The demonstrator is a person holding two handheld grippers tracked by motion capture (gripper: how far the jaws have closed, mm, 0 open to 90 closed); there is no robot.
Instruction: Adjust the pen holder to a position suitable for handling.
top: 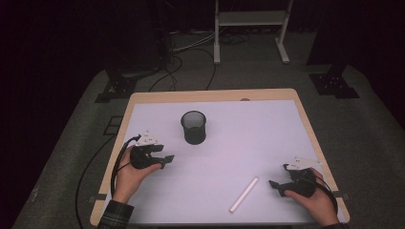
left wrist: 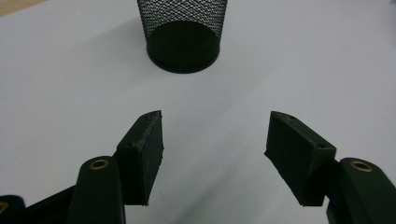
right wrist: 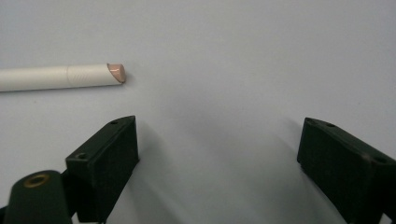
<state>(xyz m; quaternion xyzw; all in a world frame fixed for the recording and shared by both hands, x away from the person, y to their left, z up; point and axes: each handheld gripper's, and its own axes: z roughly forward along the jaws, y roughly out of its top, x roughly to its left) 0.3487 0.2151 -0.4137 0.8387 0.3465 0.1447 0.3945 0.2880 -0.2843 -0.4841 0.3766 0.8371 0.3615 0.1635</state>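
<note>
The table (top: pixel 210 95) under my fingers has a pale wooden rim and a smooth, matte white sheet (top: pixel 248 143) on top; no brand, label or readable writing shows on anything. Ahead of my left gripper (left wrist: pixel 215 135) stands a black wire-mesh cup (left wrist: pixel 183 35), cylindrical, upright, open at the top, with a solid dark base band; it is near but apart from my fingertips. Off to the left of my right gripper (right wrist: pixel 217 144), just beyond that fingertip, lies a slim white stick (right wrist: pixel 58 77), a smooth tube with a slanted, glossy pinkish tip, flat on the sheet. Both pairs of fingers, black, blocky, with matte textured pads (left wrist: pixel 149 154), stand apart with only bare sheet between them.
</note>
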